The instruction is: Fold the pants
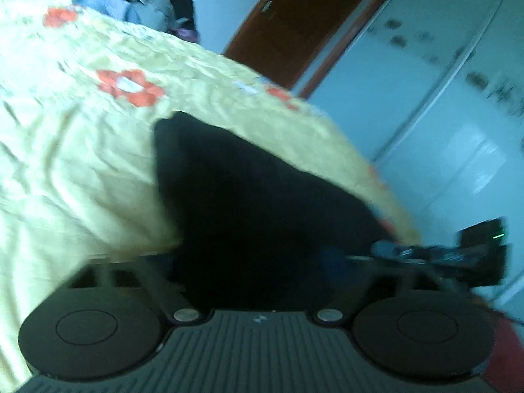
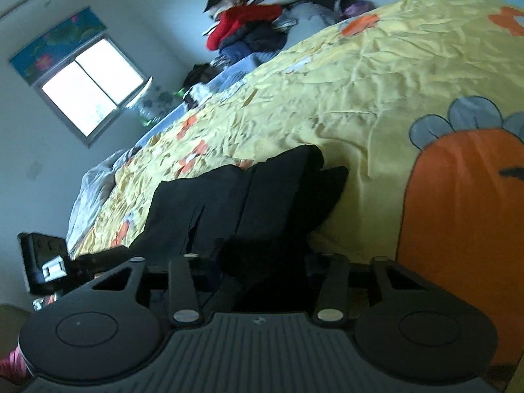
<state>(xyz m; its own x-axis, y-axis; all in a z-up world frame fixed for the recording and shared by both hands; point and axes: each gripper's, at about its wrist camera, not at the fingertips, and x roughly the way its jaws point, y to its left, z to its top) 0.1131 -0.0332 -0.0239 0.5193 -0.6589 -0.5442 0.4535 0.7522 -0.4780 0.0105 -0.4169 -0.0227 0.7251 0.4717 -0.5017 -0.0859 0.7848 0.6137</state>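
The black pants lie on a yellow bedspread with orange flowers. In the left wrist view the cloth runs straight into my left gripper, whose jaws are closed on it; the fingertips are buried in the dark fabric. In the right wrist view the pants show as folded layers on the bedspread, and my right gripper is closed on their near edge. The other gripper shows at the left, at the same edge of the pants.
A pile of clothes sits at the far end of the bed. A window is in the wall beyond. A brown door and white wardrobe stand past the bed. A large orange print covers the bedspread at right.
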